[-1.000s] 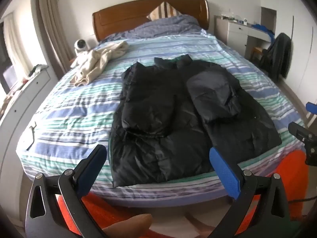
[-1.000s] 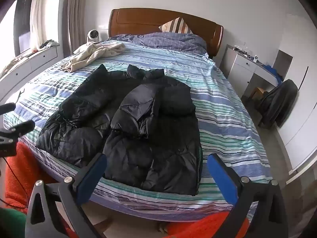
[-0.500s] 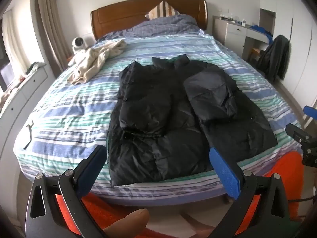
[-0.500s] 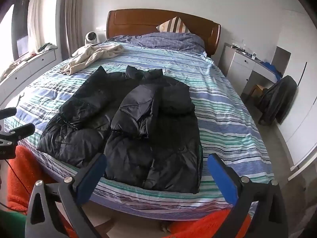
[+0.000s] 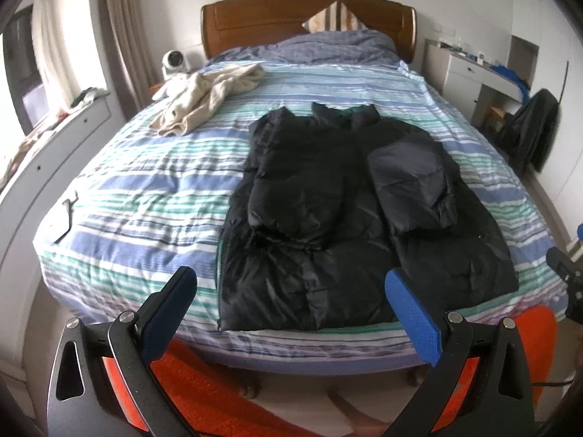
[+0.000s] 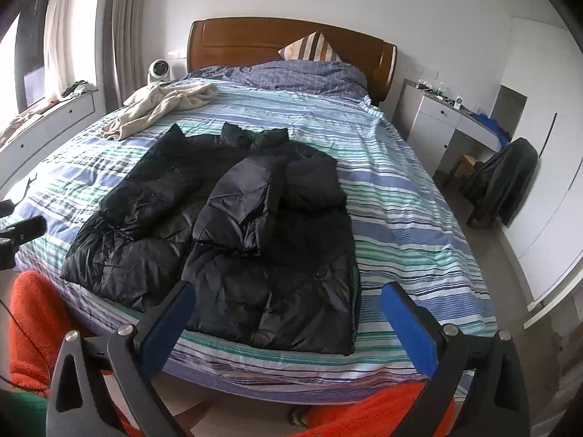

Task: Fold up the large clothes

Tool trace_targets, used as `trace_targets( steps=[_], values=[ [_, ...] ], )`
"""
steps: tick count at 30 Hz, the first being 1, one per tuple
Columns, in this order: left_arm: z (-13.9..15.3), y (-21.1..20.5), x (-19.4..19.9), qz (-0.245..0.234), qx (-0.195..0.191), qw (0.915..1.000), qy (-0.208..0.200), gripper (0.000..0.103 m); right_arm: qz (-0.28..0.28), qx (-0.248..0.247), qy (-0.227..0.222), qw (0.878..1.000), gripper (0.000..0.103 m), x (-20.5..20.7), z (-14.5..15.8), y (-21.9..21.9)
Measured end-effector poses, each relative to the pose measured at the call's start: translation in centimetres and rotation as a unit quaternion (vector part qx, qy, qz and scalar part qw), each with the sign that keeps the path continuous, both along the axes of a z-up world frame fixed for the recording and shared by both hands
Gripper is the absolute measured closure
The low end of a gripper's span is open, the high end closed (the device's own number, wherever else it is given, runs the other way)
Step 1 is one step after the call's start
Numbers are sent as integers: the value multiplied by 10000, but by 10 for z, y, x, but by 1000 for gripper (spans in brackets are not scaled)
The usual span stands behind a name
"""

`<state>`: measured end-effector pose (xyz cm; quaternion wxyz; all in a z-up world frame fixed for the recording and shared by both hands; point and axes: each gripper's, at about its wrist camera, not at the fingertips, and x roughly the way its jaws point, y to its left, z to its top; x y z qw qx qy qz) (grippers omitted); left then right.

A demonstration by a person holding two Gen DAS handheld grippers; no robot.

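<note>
A black puffer jacket (image 5: 349,215) (image 6: 233,233) lies flat on the striped bed (image 5: 153,189) (image 6: 408,218), collar toward the headboard, both sleeves folded in over its front. Its hem reaches the foot edge of the mattress. My left gripper (image 5: 291,298) hangs open just off the foot of the bed, in front of the jacket's hem and holding nothing. My right gripper (image 6: 288,309) is likewise open and empty, before the jacket's right hem corner. In the left wrist view the right gripper (image 5: 566,280) shows at the right edge; in the right wrist view the left gripper (image 6: 18,233) shows at the left edge.
A crumpled beige garment (image 5: 207,98) (image 6: 164,105) lies at the bed's far left. A wooden headboard (image 5: 306,18), a striped pillow (image 6: 309,47) and a small white fan (image 6: 158,69) stand behind. A white dresser (image 6: 437,123) and a dark coat on a chair (image 6: 506,178) are right. An orange rug (image 5: 204,393) covers the floor.
Both grippers have drawn back slightly from the bed and the views have tilted up a little. The jacket has not moved, and both grippers stay open.
</note>
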<state>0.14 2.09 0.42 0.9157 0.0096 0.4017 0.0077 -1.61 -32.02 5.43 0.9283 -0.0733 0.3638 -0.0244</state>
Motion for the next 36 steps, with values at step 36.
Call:
trace_targets(
  steps=[36],
  values=[
    [-13,-14,12,-354,-154,9990,204,0,-113,71,178,9998,0,2,-13,4]
  ],
)
